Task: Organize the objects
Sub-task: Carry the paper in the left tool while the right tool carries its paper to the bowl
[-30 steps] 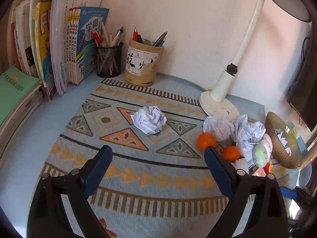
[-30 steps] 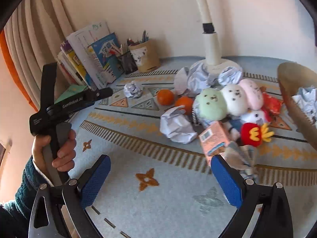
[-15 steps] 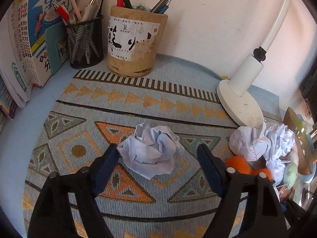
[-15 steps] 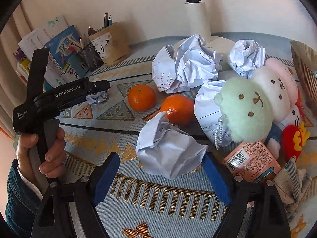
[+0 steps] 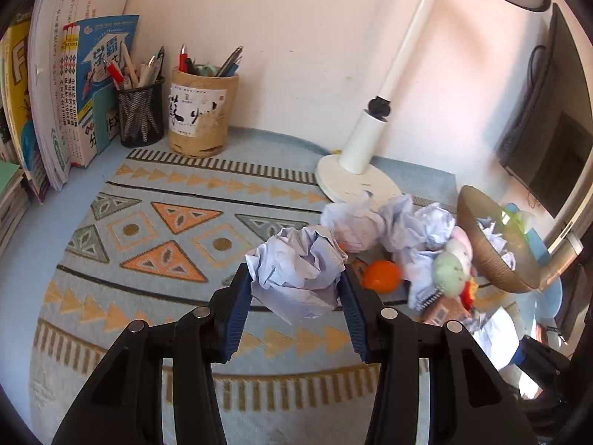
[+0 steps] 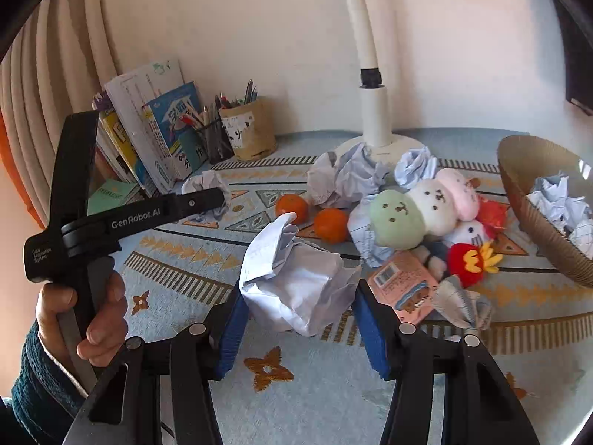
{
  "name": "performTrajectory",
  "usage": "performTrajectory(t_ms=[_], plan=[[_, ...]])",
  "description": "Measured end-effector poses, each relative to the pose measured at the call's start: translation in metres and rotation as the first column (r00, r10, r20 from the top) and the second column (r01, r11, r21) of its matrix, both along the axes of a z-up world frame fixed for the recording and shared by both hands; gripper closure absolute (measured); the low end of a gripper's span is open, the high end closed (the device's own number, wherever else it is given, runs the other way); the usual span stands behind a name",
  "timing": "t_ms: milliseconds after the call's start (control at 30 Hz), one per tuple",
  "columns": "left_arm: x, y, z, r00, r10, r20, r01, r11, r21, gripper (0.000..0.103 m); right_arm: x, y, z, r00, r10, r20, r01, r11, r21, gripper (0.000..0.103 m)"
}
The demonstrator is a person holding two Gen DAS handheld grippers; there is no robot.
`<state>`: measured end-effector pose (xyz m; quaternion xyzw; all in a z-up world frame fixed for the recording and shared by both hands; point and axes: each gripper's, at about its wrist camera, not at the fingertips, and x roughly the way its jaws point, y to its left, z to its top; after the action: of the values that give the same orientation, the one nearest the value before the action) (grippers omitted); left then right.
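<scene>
A crumpled white paper ball (image 5: 292, 256) sits between the blue pads of my left gripper (image 5: 294, 274). The jaws are closing and both pads press into it above the patterned rug (image 5: 166, 222). In the right wrist view that left gripper (image 6: 207, 200) shows at the left, held by a hand (image 6: 92, 307). My right gripper (image 6: 298, 293) is also closing. Its pads pinch a second, larger crumpled paper ball (image 6: 296, 278). A brown ribbed bowl (image 6: 537, 200) at the right holds more crumpled paper.
Two oranges (image 6: 292, 207) (image 6: 331, 224), plush toys (image 6: 418, 207), an orange carton (image 6: 404, 282) and loose paper balls crowd the rug by the lamp base (image 5: 355, 181). Pen holders (image 5: 202, 118) and books (image 5: 55, 92) line the back left wall.
Both grippers closed from wide open onto their paper balls. The left drew back from the pen holders with its ball. The right view pulled back and up from the pile.
</scene>
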<state>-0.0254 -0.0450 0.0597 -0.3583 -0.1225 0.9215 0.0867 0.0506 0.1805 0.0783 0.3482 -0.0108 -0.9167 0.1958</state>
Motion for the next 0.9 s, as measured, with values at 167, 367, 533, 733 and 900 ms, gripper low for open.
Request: performTrajectory(t_ms=[167,367,533,733,900], plan=[[0.037,0.059,-0.008,0.996,-0.083,-0.040,0.083,0.997,0.005,0.060,0.008,0.082,-0.008,0.983,-0.183,0.021,0.181,0.981,0.063,0.048],[0.045,0.104,-0.031,0.988,-0.156,0.007,0.156,0.987,0.028,0.060,0.010,0.149,-0.057,0.946,-0.279,0.163,0.264,0.959,0.105,0.048],[0.047,0.114,-0.040,0.988,-0.151,0.017,0.151,0.988,-0.023,0.059,0.019,0.156,-0.060,0.955,-0.249,0.159,0.246,0.968,0.044,0.038],[0.047,0.113,-0.041,0.987,-0.158,0.014,0.158,0.987,-0.023,0.059,0.022,0.168,-0.062,0.948,-0.236,0.214,0.262,0.960,-0.102,0.022],[0.046,0.115,-0.042,0.988,-0.153,0.021,0.154,0.988,-0.031,0.059,0.020,0.172,-0.061,0.933,-0.260,0.249,0.307,0.936,-0.173,0.026]])
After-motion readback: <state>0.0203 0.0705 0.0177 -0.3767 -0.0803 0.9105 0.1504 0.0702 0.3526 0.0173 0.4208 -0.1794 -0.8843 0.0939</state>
